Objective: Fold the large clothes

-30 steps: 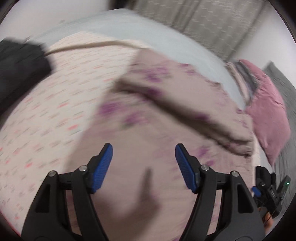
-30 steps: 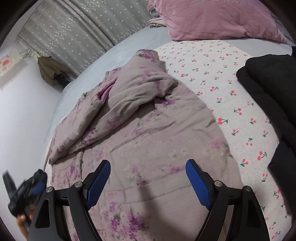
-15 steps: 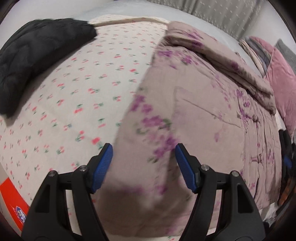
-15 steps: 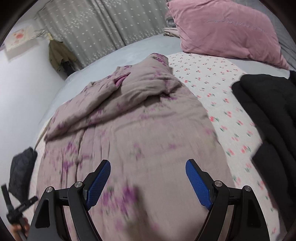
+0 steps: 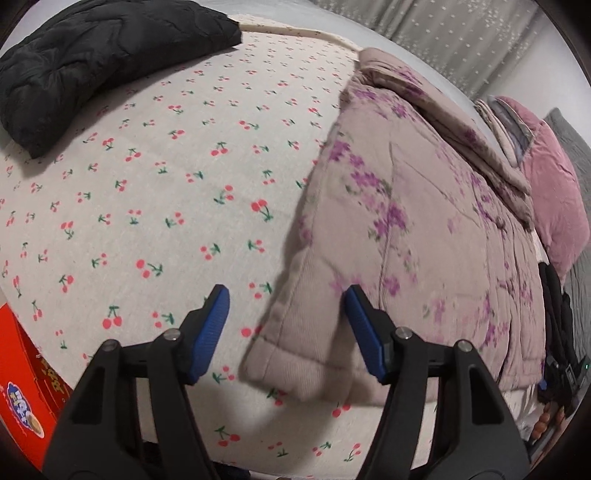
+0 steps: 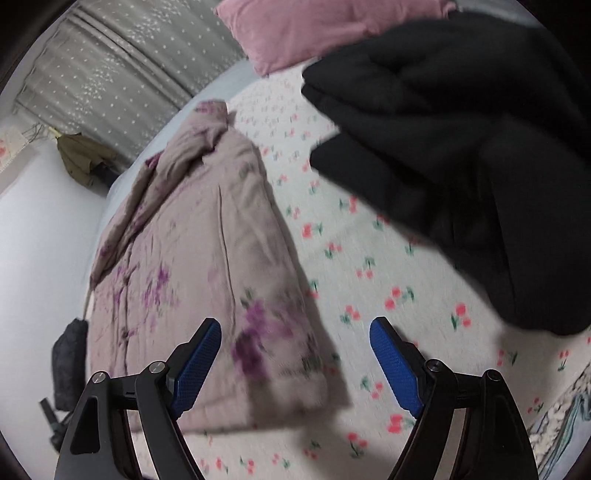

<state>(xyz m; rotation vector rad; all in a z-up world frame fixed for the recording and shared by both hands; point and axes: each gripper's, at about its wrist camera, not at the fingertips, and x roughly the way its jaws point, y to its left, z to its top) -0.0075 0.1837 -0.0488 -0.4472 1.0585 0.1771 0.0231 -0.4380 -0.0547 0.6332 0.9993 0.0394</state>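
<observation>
Tools first, nearest the lens. Left tool (image 5: 286, 332) spread wide and released, hovering above the near corner of the quilted floral robe (image 5: 417, 236); left blue pad (image 5: 208, 334) over bare cherry-print bedsheet (image 5: 147, 184), right pad over the robe's hem. Right tool (image 6: 295, 363) likewise spread wide, gripping nothing, straddling the robe's (image 6: 192, 266) other near corner, with its right pad (image 6: 395, 369) above the sheet (image 6: 369, 295).

Robe itself: mauve with purple flowers, lying flat and lengthwise on the bed, hem end nearest, collar end farthest, one long edge doubled over along the top. Corner under the left tool slightly puffed up off the sheet.

Beside the robe, across a strip of bare sheet: black padded jacket (image 5: 92, 62), heaped, well apart from the robe in the left wrist view, looming close and blurred in the right wrist view (image 6: 461, 147).

Below the sheet's near edge, left of the robe: red printed box (image 5: 26, 398).

Beyond the robe's far end: pink pillow (image 5: 557, 206), also seen at (image 6: 314, 29). Farther still: grey dotted curtain (image 6: 129, 74).
</observation>
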